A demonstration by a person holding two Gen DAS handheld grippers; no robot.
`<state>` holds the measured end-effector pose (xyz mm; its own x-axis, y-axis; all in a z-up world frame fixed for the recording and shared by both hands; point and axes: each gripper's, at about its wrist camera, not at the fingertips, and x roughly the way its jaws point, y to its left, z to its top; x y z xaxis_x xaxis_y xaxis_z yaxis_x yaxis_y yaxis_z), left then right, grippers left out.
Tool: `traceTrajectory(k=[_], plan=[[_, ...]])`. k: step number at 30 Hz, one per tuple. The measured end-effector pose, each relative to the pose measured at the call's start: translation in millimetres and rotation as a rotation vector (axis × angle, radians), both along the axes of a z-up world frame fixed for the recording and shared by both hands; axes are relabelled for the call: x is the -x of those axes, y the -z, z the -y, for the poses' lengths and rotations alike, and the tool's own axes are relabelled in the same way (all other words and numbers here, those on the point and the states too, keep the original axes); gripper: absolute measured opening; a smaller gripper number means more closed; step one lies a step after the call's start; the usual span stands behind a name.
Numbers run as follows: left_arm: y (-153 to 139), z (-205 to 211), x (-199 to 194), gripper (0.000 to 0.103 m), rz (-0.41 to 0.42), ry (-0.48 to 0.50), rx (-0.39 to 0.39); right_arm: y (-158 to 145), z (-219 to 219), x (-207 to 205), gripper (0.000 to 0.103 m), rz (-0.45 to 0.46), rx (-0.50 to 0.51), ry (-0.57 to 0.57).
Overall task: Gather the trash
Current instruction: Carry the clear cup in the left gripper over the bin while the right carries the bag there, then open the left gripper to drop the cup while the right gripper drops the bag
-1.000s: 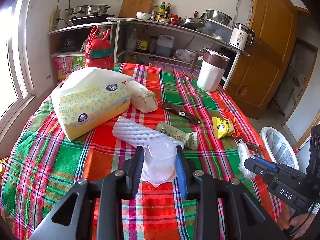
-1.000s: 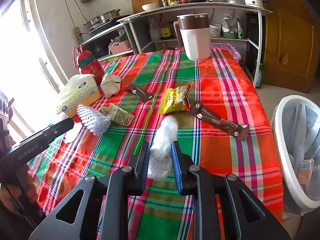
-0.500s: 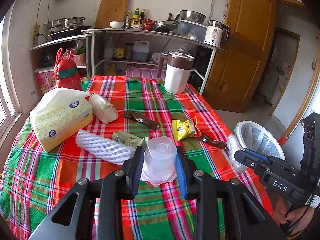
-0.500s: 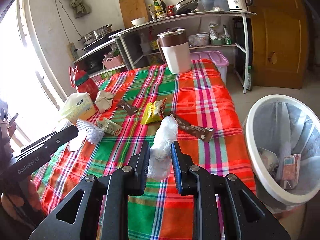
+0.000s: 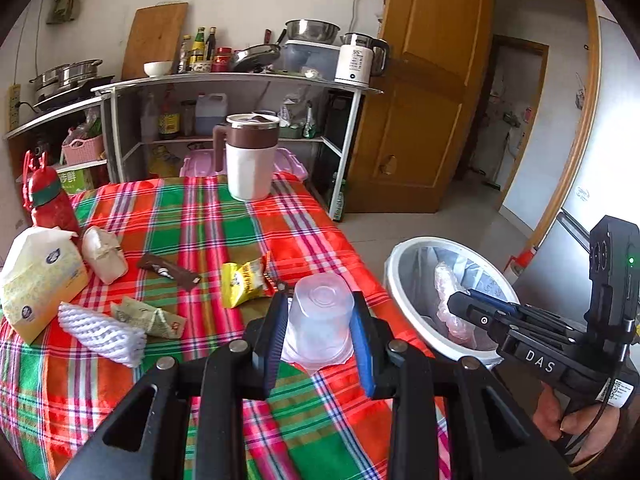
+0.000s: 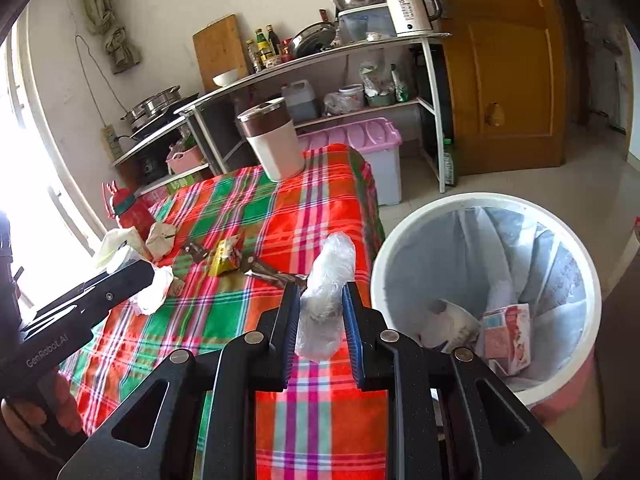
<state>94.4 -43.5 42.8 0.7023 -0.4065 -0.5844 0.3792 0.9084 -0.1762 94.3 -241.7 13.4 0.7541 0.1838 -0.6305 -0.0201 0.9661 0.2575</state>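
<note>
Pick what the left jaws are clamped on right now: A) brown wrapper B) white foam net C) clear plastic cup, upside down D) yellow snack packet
C: the left gripper is closed on a clear plastic cup with its base facing up, while the yellow snack packet, brown wrapper and white foam net all lie on the tablecloth.
</note>
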Motion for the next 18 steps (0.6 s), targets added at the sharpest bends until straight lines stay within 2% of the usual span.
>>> traceTrajectory(k=[9, 18], plan=[[3.4, 64.4, -7.8, 0.032, -0.037, 0.124, 0.023, 5.7, 66.9, 12.4, 0.023, -0.027, -0.005, 0.113], [11.9, 119.7, -12.8, 0.033, -0.073, 0.219, 0.016, 20.5, 110.7, 12.4, 0.023, -0.080, 0.021, 0.184]])
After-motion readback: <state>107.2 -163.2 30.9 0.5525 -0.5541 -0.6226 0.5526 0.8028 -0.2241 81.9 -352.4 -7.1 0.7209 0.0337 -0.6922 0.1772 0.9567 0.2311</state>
